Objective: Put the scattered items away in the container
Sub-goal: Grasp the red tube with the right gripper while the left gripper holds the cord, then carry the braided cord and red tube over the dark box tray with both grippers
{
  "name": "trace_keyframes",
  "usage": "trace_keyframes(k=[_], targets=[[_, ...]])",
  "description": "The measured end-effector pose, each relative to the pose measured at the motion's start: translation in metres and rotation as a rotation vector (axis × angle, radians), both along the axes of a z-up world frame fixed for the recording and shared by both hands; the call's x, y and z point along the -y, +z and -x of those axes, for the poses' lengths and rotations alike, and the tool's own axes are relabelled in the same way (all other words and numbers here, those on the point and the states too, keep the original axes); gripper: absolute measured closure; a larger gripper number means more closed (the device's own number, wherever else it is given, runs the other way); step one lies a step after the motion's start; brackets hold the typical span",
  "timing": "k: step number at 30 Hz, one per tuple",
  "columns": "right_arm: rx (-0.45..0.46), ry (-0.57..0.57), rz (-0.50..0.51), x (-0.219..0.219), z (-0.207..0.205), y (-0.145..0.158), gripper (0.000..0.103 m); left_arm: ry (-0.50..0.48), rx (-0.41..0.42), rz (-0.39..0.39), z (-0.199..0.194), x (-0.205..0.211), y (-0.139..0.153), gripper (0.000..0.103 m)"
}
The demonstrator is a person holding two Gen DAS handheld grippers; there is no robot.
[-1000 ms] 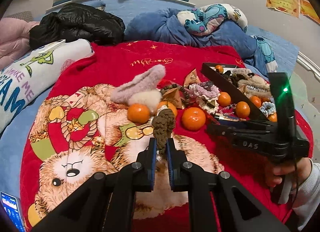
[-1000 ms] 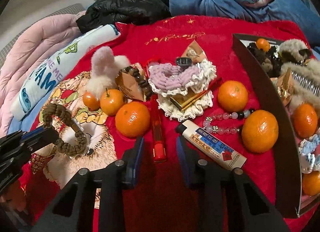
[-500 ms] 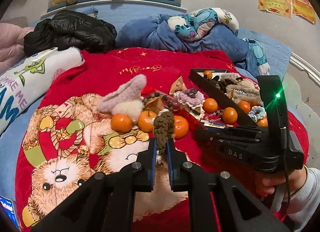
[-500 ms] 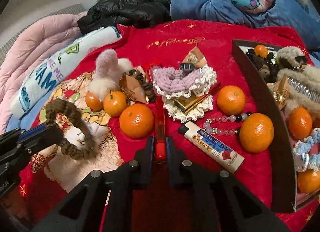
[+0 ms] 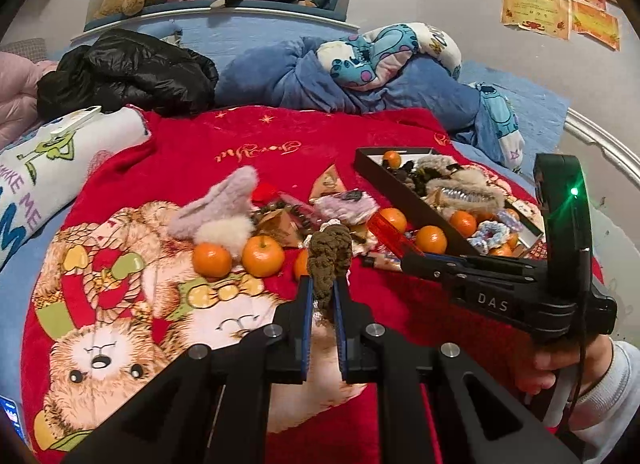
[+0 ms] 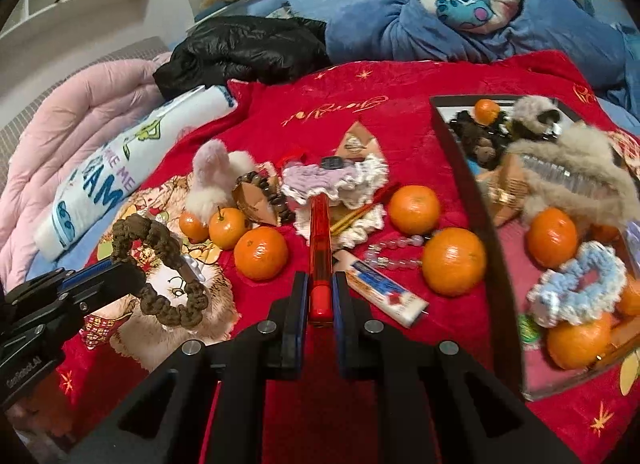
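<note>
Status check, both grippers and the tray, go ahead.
Left gripper shut on brown braided scrunchie. Right gripper shut on red lighter, lifted. Black tray to the right, partly filled. Oranges lie between lighter and tray.

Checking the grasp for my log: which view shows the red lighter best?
Right wrist view: the red lighter runs lengthwise, its near end clamped in the right gripper. In the left wrist view it shows only partly, sticking out beyond the right gripper's fingers.
</note>
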State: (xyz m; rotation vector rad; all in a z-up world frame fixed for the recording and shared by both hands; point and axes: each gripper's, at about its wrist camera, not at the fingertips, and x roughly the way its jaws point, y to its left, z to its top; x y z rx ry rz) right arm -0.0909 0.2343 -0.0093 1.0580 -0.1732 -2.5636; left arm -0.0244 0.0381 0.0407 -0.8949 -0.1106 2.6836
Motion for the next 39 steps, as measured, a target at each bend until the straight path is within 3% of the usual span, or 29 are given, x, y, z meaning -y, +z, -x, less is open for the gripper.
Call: trace_keyframes(k=[15,24,32,39], targets=[[-0.112,-0.198,0.032,-0.108,-0.039,0.038,0.091,-0.171,-0.040,-0.032,-0.005,-0.089,0.013,0.092],[-0.128,-0.312,0.065,-0.173,-0.066,0.046,0.092,-0.250,-0.064,-0.088,-0.015,-0.137,0.026,0.092],[-0.068,-0.317,0.062,-0.179,-0.063,0.027,0.092,-0.281,-0.061,-0.103,-0.017,-0.166,0.028,0.092],[-0.103,-0.320,0.071,-0.177,-0.061,0.039,0.092,-0.256,-0.053,-0.124,-0.011,-0.159,0.027,0.092]])
